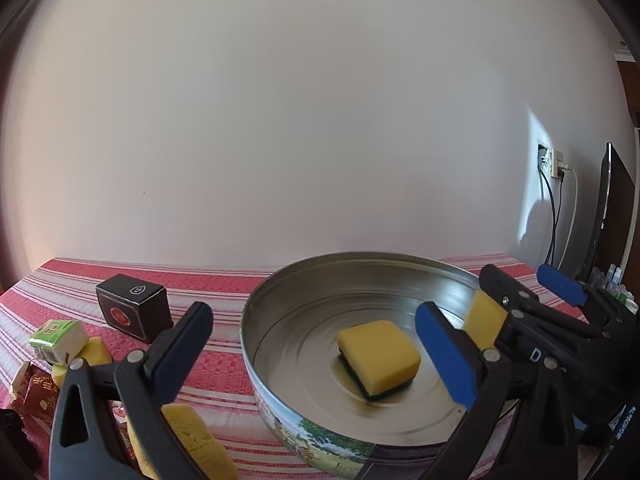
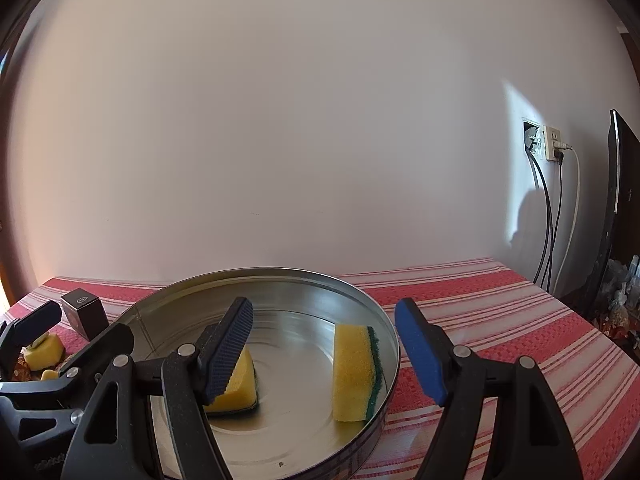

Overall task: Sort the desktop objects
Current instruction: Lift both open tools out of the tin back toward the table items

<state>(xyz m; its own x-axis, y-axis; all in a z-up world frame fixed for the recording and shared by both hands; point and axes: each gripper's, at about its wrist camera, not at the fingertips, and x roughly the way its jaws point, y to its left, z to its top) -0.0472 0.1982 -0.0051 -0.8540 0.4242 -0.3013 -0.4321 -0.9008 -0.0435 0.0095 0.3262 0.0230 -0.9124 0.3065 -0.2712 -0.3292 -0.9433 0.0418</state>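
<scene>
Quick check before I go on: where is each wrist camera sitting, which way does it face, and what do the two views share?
Left wrist: on the left gripper, facing the wall over the round tin; own open fingers show, right gripper entering at right.
Right wrist: on the right gripper, facing the same wall; own open fingers straddle the leaning sponge, left gripper at lower left.
Shared: tin, flat sponge, black box, striped cloth.

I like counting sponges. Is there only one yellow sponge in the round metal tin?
No, two yellow sponges sit inside the round metal tin.
</scene>
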